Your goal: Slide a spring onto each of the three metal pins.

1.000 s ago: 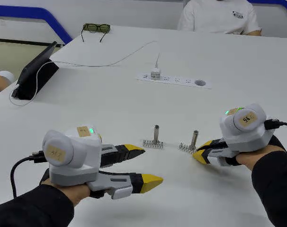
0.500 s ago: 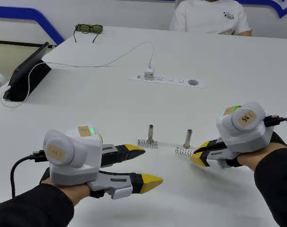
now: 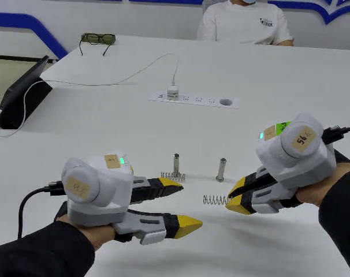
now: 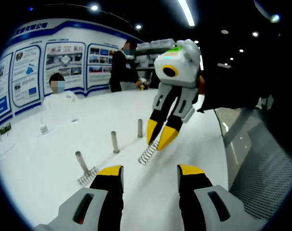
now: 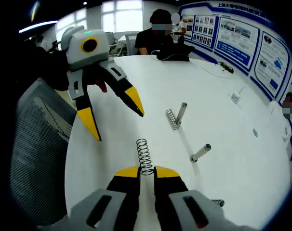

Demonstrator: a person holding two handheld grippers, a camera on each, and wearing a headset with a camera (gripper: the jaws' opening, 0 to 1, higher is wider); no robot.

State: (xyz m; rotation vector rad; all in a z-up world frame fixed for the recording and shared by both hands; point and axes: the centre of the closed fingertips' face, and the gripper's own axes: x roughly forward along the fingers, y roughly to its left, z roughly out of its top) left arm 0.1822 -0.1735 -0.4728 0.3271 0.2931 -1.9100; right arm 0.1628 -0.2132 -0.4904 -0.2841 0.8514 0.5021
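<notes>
Two short steel pins stand upright: the left pin (image 3: 176, 162) has a loose spring (image 3: 172, 176) lying at its foot, the bare pin (image 3: 222, 169) stands at its 3 o'clock, and a second spring (image 3: 215, 199) juts level at the bare pin's 7 o'clock, one end pinched in the right gripper (image 3: 231, 199).
</notes>
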